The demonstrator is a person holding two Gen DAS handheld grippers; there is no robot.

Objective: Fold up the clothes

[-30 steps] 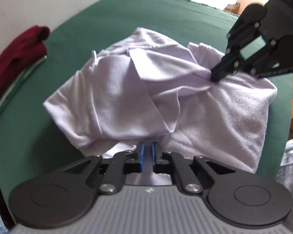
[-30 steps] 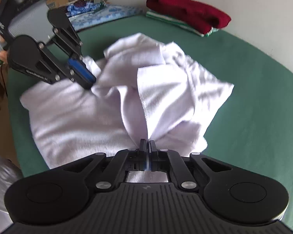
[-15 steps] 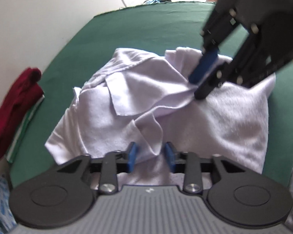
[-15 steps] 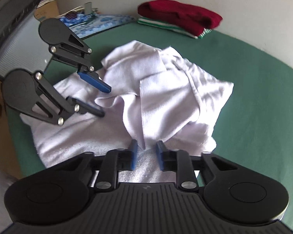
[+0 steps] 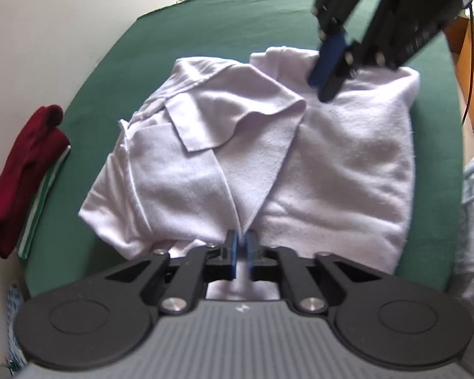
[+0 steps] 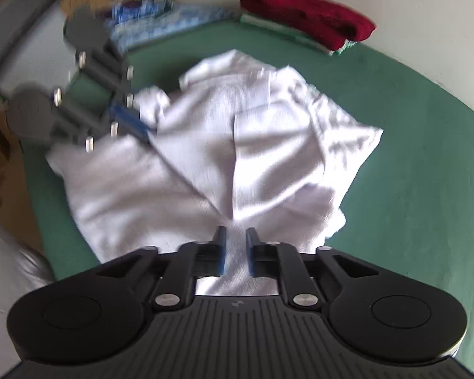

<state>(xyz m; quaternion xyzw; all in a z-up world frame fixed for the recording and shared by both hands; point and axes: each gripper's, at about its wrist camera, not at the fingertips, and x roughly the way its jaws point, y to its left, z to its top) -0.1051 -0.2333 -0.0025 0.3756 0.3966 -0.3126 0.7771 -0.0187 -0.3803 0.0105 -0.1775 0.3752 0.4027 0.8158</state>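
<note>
Both grippers' jaws stood slightly apart over the white garment (image 5: 331, 158): left gripper (image 5: 242, 246) just opening, right gripper (image 6: 236, 243) narrowing, cloth between.

Crumpled white cotton-like garment (image 5: 316, 164): soft, matt, faintly fuzzy nap. Green table cloth (image 5: 237, 22): matt, felt-like. Folded dark red knit garment (image 6: 309, 22): fuzzy. Black gripper (image 6: 235, 246) arms: matt plastic, shiny metal rivets.
</note>
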